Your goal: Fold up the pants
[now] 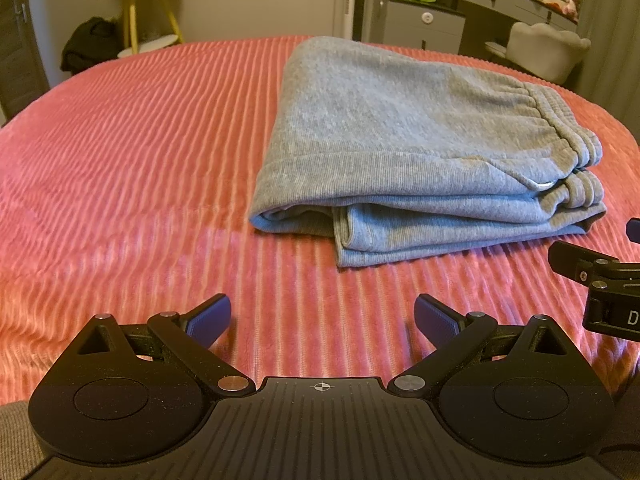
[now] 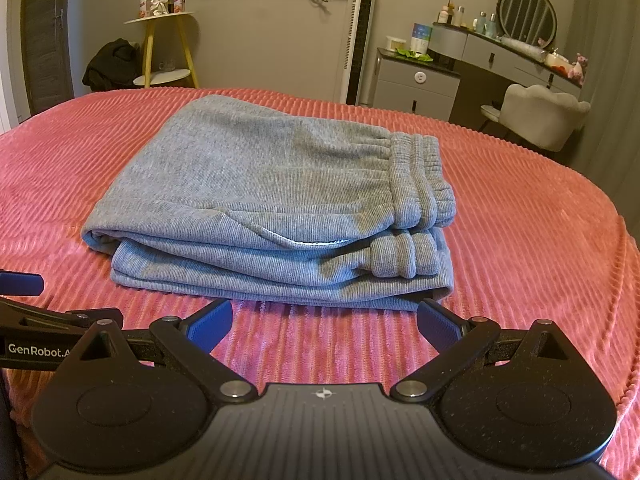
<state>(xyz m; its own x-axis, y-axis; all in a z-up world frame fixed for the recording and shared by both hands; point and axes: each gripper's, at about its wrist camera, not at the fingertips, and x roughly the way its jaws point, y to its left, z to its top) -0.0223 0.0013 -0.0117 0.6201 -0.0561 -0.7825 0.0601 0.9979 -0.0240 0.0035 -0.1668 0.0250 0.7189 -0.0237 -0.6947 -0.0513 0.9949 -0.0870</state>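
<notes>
Hovering low over the blanket (image 1: 120, 168), the left claw (image 1: 322, 320) and right claw (image 2: 324, 322) both stand spread wide, gripping nothing. Just ahead, the pants (image 2: 264, 196) lie on the blanket as a compact stacked bundle, waistband to the right. Folding looks finished; at most some tidying remains.

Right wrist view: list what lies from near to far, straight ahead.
Open right gripper → pink ribbed bedspread → folded grey sweatpants → tall white and black tower unit against the wall.
</notes>
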